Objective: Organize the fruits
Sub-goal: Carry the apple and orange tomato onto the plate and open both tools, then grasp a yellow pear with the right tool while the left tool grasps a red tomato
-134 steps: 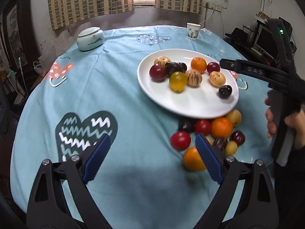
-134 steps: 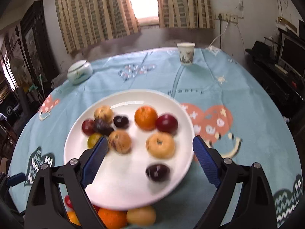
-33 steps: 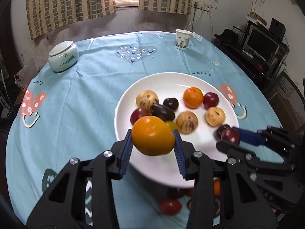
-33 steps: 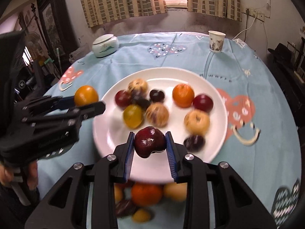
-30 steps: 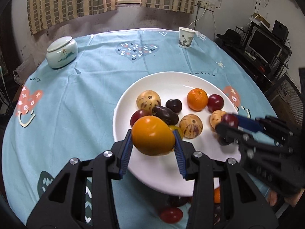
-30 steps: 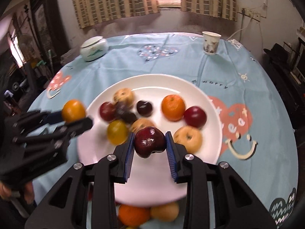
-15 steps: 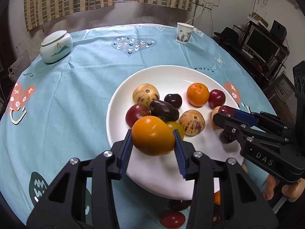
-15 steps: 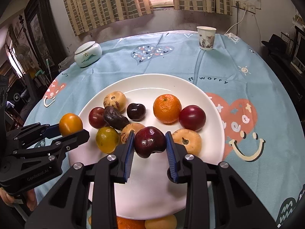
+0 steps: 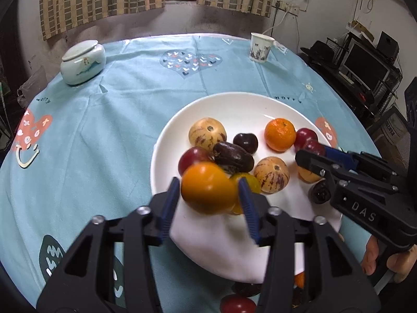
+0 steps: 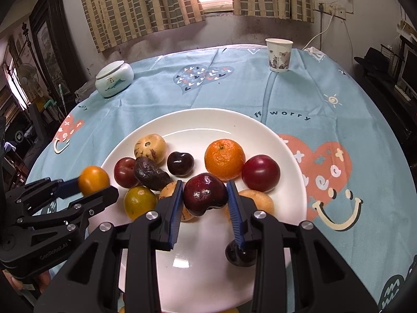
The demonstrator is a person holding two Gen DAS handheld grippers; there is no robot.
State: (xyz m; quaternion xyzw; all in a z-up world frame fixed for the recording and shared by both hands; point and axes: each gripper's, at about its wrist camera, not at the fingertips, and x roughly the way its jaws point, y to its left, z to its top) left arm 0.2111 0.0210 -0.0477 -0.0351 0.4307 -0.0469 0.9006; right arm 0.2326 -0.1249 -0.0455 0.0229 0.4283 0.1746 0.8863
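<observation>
Left claw [image 9: 209, 198] is clamping an orange fruit [image 9: 208, 187]; right claw [image 10: 204, 200] is clamping a dark red plum [image 10: 204, 194]. Both are hanging over the plate [image 10: 198, 120], whose fruits are crowding just ahead of the fingertips. Judgement: lower each onto bare plate below the claws, then release slowly to limit rolling.

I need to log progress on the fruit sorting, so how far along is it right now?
Done: about nine fruits already lie on the white plate, including a mandarin.
In hand: the left gripper holds an orange-yellow fruit and the right gripper holds a dark red plum, both over the plate, not yet released.
Left: a few fruits, such as a red one, remain on the tablecloth near the plate's front edge.
</observation>
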